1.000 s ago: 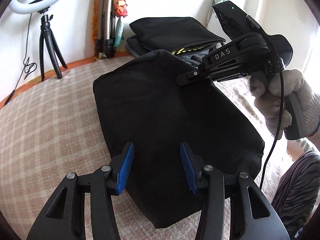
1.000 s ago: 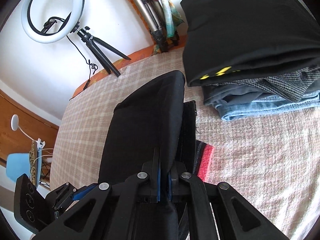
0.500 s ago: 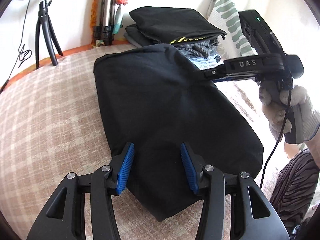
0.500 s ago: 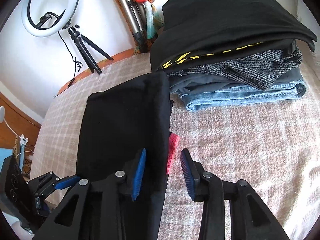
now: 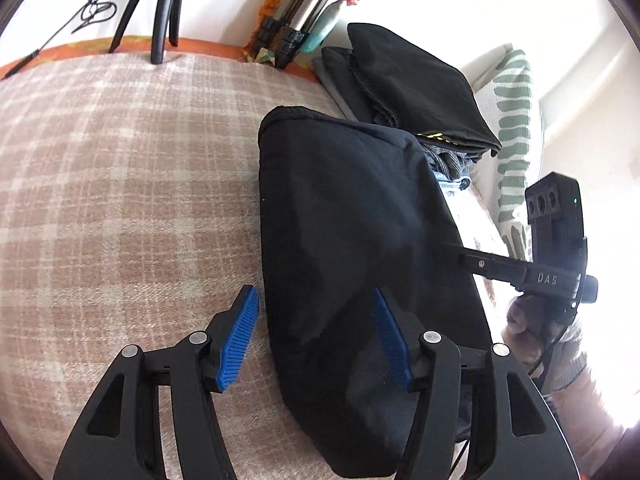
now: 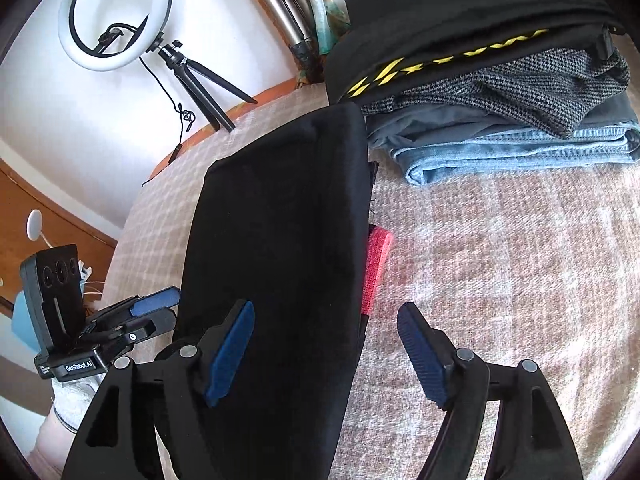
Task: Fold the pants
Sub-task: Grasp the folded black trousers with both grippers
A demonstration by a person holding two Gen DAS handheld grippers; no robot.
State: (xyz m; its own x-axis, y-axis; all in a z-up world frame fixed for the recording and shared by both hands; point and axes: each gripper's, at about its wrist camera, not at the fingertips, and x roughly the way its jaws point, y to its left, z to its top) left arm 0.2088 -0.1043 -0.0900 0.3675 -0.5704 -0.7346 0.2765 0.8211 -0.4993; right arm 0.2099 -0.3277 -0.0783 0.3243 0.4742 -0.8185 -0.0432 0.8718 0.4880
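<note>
The black pants [image 5: 352, 248] lie folded into a thick rectangle on the checked blanket [image 5: 120, 200]; they also show in the right wrist view [image 6: 280, 240], with a red band [image 6: 374, 268] peeking out at their right edge. My left gripper [image 5: 316, 336] is open and empty, its jaws straddling the pants' near left edge. My right gripper [image 6: 326, 354] is open and empty, straddling the pants' near right edge. Each gripper shows in the other's view, the right one [image 5: 480, 264] and the left one [image 6: 154, 308].
A stack of folded clothes [image 6: 480, 80], black on top and blue jeans at the bottom, sits just beyond the pants. A ring light on a tripod [image 6: 116, 16] stands by the wall. A leaf-patterned pillow [image 5: 516, 140] lies at the right.
My right gripper let go of the pants' edge and opened wide. The raised fold dropped flat. My left gripper shifted left towards the pants' left edge and stayed open.
</note>
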